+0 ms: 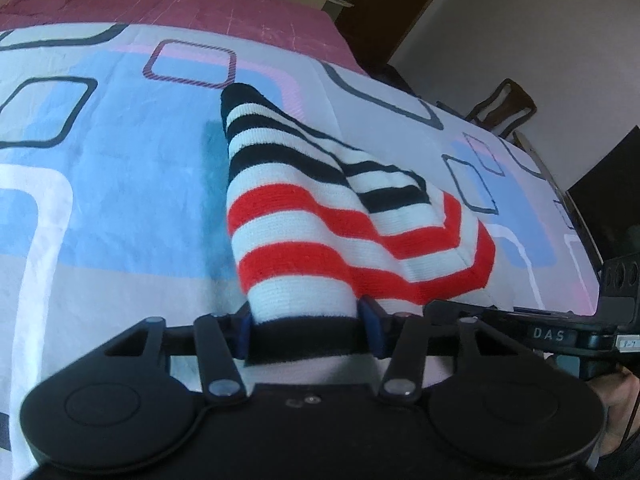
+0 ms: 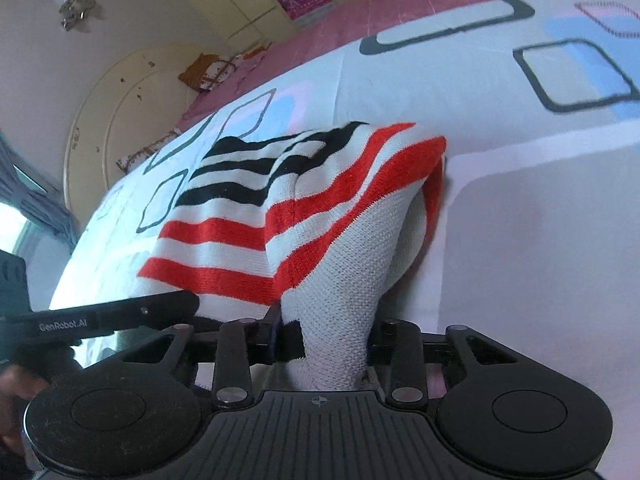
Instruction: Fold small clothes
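Left gripper [image 1: 306,330]: jaws pinch the black hem band of the garment [image 1: 320,216], cloth filling the gap between the two blue pads [image 1: 370,326]. Right gripper [image 2: 326,340]: jaws pinch a bunched white fold of the same garment [image 2: 304,208], with a strip of black hem just left of that fold.

Garment: one small knitted piece, white ground with horizontal stripes, red in the half nearer the jaws, black in the far half, black band at the hem. It looks doubled, one striped flap lying over another. Held ends rise to the jaws; the rest runs forward from them and lies on the bed sheet [image 1: 120,200].

Count: one garment, two grippers, each clamped on it. In the right view the left gripper's body enters just left of the right jaws, close to the garment's red edge.

Sheet: white with blue patches and dark rounded squares. Beyond it, a pink cover [image 1: 240,4].
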A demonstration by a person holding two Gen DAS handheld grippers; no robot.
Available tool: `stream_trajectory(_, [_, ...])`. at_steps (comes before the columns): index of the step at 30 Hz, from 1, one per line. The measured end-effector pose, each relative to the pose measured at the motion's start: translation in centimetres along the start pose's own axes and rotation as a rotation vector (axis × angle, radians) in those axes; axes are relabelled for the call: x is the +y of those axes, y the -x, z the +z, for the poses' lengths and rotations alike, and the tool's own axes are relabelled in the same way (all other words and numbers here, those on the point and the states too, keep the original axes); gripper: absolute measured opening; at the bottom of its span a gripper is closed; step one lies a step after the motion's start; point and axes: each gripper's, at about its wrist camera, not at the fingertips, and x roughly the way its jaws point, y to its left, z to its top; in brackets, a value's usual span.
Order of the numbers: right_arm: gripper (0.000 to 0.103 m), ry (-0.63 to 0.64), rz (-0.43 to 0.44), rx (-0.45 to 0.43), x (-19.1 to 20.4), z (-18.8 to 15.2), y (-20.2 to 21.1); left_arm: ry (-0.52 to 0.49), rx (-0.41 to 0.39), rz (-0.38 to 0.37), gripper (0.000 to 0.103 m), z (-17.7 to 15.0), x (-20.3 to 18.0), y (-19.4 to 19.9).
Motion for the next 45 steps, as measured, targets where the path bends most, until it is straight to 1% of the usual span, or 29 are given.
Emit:
stream_trajectory(4, [0.033, 0.058, -0.029, -0.021, 1.9, -0.3, 0.5, -0.024, -0.011, -0.021, 0.046, 0.0, -0.3, 1.1])
stream_trajectory(8, [0.033, 0.072, -0.043, -0.027, 3.0, -0.8, 1.0, -0.048, -0.021, -0.047, 0.046, -0.1, -0.2, 2.4])
stream_trajectory(12, [0.032, 0.074, -0.057, -0.042, 5.0, -1.2, 1.2, -0.063, -0.039, -0.074, 0.046, -0.2, 1.1, 4.3])
stream_trajectory(15, [0.032, 0.087, -0.069, -0.056, 7.7, -1.4, 0.7, -0.064, -0.052, -0.084, 0.046, -0.3, 2.8, 5.9])
stream_trajectory(18, [0.032, 0.105, -0.076, -0.060, 10.8, -1.7, -0.1, -0.058, -0.065, -0.087, 0.046, -0.3, 5.4, 8.0])
stream_trajectory(22, [0.032, 0.131, -0.054, -0.058, 15.7, -2.2, -2.5, -0.035, -0.082, -0.074, 0.046, -0.6, 9.8, 11.1])
stream_trajectory(28, [0.032, 0.183, -0.017, -0.036, 23.1, -3.1, -7.7, 0.010, -0.100, -0.046, 0.046, -1.2, 17.1, 15.3])
stream_trajectory(33, [0.032, 0.198, 0.010, -0.019, 27.9, -3.8, -12.0, 0.052, -0.110, -0.038, 0.046, -1.7, 22.1, 17.3])
stream_trajectory(37, [0.032, 0.192, 0.003, 0.004, 29.4, -4.3, -15.4, 0.087, -0.091, -0.036, 0.046, -1.8, 25.2, 16.7])
stream_trajectory(39, [0.033, 0.188, -0.031, 0.017, 29.5, -5.0, -17.3, 0.103, -0.063, -0.032, 0.047, -2.0, 26.8, 15.7])
stream_trajectory(40, [0.035, 0.162, -0.054, 0.031, 28.9, -5.3, -18.3, 0.131, -0.058, -0.047, 0.050, -2.3, 27.5, 15.2])
stream_trajectory(41, [0.038, 0.111, -0.039, 0.039, 27.9, -5.6, -18.6, 0.145, -0.062, -0.055, 0.058, -2.5, 27.9, 14.9])
stream_trajectory(43, [0.041, -0.011, 0.011, 0.037, 25.7, -5.8, -18.7, 0.138, -0.076, -0.039, 0.066, -2.9, 28.0, 14.7])
stream_trajectory(44, [0.041, -0.056, 0.033, 0.041, 24.9, -5.8, -18.8, 0.146, -0.082, -0.044, 0.067, -3.0, 28.1, 14.6])
stream_trajectory(45, [0.041, -0.070, 0.040, 0.042, 24.5, -5.8, -18.8, 0.150, -0.086, -0.048, 0.068, -3.1, 28.1, 14.6])
